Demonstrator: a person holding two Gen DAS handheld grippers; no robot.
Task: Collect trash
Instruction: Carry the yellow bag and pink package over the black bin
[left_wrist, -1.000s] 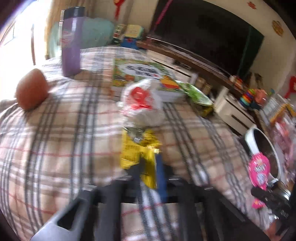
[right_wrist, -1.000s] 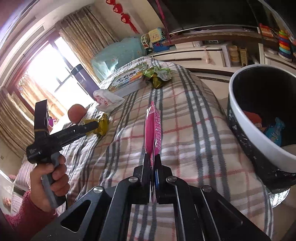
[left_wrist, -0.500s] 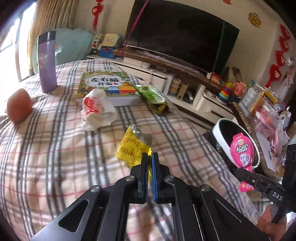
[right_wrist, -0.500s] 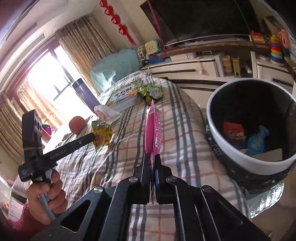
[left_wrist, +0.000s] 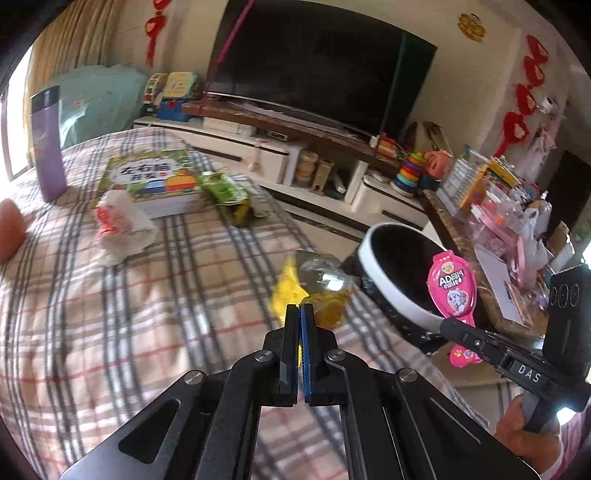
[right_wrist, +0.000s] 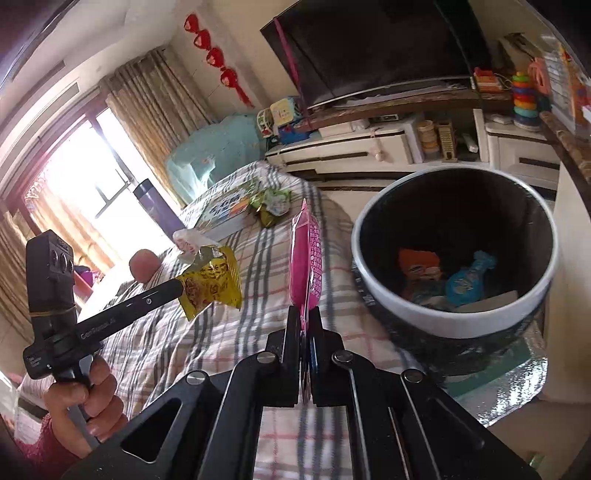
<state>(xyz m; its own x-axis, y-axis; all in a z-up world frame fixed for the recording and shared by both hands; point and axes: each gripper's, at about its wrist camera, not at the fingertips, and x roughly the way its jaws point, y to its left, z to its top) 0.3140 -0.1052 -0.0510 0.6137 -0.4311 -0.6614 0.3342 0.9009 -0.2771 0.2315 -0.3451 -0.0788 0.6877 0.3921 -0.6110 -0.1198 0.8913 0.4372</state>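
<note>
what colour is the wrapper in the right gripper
Bright pink wrapper, clearest in the left wrist view.

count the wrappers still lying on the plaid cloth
2: a white and red wrapper near the book, a green one beside the book. Others may be hidden.

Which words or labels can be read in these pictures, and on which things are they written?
"AD": pink packet in the right gripper.
"DAS": right gripper's arm.
"左右脑": book.
Yellow packet in the left gripper: print too small to read.
</note>
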